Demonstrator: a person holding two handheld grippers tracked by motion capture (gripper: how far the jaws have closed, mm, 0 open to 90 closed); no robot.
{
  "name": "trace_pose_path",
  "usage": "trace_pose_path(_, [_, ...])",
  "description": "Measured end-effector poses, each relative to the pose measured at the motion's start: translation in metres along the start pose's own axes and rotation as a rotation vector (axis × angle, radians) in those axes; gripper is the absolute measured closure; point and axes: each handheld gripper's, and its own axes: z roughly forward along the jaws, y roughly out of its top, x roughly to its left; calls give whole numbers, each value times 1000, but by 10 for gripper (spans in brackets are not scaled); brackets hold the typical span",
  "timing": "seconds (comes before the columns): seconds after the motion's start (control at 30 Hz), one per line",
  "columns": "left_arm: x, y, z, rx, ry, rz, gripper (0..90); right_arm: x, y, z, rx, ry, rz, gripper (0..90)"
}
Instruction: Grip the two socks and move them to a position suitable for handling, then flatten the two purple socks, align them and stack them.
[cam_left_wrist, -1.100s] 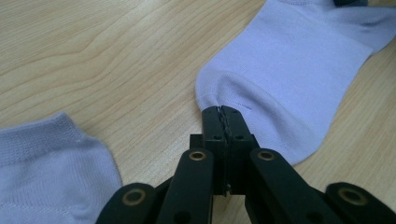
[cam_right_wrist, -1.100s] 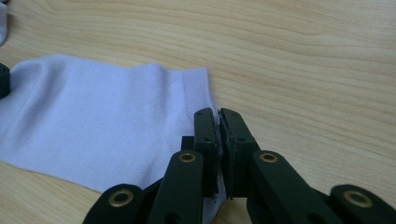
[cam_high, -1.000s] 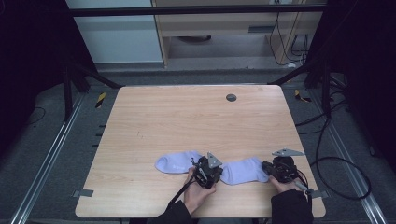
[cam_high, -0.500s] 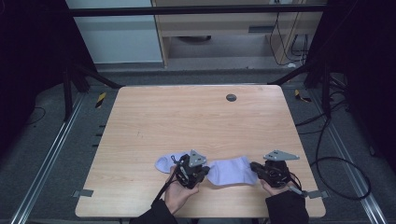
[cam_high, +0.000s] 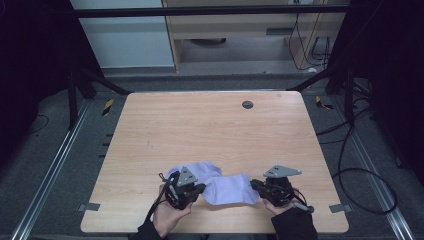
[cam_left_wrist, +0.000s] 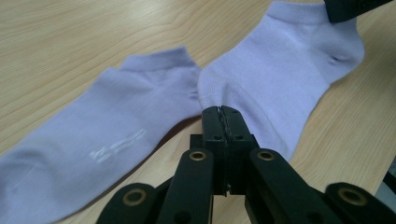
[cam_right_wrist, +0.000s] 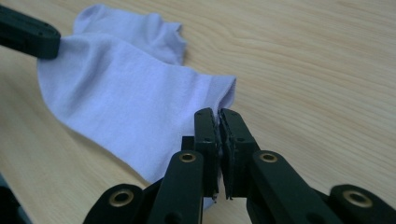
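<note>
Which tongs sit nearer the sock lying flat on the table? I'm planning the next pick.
Left. The left tongs hold the lifted sock right beside the flat sock; the right tongs grip its far end.

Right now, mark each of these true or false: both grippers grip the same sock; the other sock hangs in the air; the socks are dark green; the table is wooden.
Both grippers grip the same sock: true. The left gripper and the right gripper each pinch an end of the held sock.
The other sock hangs in the air: false. The second sock lies on the table.
The socks are dark green: false. They are pale lilac.
The table is wooden: true.
</note>
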Motion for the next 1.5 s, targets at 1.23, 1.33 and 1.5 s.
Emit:
trace_pose_path(1.23, [25,-45,2,117,30,-38,872,29,-11,40,97,46,-52,809])
trace_pose_path(1.33, [26,-46,2,104,46,-44,798,27,-11,40,94,34,-56,772])
trace_pose_path(1.5, [30,-45,-5,58,68,-56,699,24,-11,38,76,19,-44,717])
